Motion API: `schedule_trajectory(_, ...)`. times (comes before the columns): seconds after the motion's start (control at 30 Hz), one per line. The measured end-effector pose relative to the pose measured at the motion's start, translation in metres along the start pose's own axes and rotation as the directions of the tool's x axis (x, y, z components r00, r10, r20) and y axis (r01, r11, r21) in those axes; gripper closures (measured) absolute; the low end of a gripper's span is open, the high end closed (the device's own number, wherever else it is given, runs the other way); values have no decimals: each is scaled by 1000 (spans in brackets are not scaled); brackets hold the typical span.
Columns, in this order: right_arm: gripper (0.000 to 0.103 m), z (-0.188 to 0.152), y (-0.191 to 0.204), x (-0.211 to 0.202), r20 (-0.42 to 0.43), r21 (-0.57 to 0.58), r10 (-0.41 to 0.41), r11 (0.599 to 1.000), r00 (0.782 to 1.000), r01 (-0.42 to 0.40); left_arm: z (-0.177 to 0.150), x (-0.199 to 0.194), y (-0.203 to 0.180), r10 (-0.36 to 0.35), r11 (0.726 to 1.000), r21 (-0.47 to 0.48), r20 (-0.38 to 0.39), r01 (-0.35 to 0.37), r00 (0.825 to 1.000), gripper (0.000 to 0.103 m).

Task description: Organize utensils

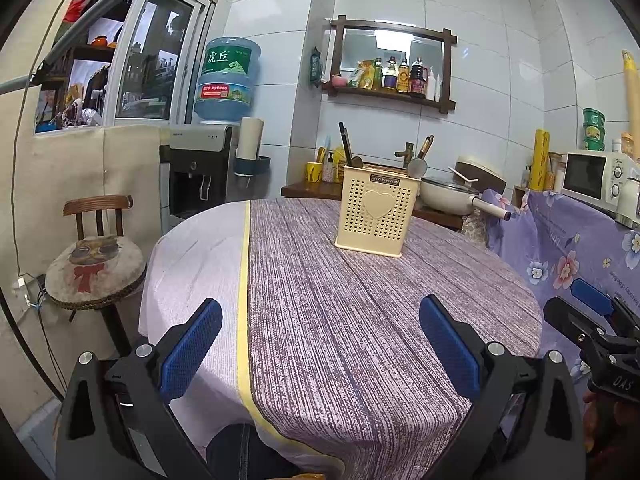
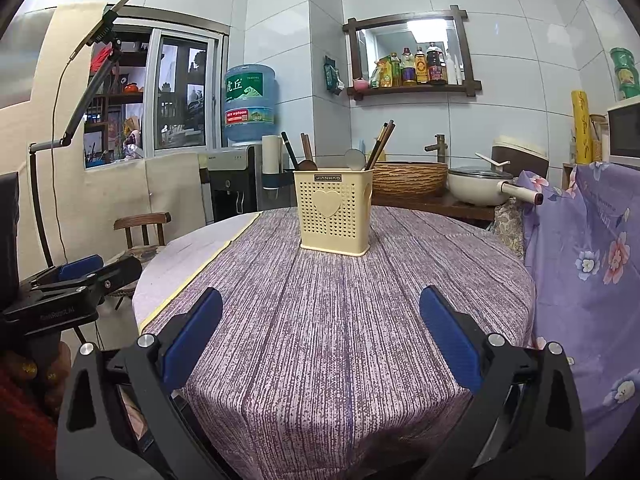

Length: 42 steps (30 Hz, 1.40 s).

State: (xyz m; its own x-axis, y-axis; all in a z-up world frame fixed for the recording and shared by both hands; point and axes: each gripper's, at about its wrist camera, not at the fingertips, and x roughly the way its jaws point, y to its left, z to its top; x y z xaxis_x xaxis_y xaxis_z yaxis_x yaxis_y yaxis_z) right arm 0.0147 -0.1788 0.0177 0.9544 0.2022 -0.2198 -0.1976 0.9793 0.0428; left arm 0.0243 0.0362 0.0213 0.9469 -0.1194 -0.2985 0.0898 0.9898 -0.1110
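A cream perforated utensil holder (image 1: 374, 214) with a heart on its front stands on the far part of the round table (image 1: 340, 320); it also shows in the right wrist view (image 2: 333, 212). Spoons (image 2: 354, 159), chopsticks (image 2: 382, 142) and dark-handled utensils (image 2: 289, 150) stick up out of it. My left gripper (image 1: 320, 332) is open and empty above the near table edge. My right gripper (image 2: 320, 324) is open and empty too, well short of the holder. Each gripper shows at the edge of the other's view.
A chair (image 1: 96, 264) with a cushion stands left of the table. A floral purple cloth (image 2: 592, 264) covers furniture at the right. Behind the table are a counter with a pan (image 2: 480, 190), a basin (image 2: 410, 178), a water dispenser (image 1: 204, 176) and a microwave (image 1: 596, 178).
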Motion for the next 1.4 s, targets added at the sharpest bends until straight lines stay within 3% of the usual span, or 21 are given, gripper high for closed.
schedule_trajectory(1.4, 6, -8, 0, 4, -13, 14, 4, 1000, 1000, -4, -7, 4, 0, -1, 1000, 11, -10, 1, 1000, 5)
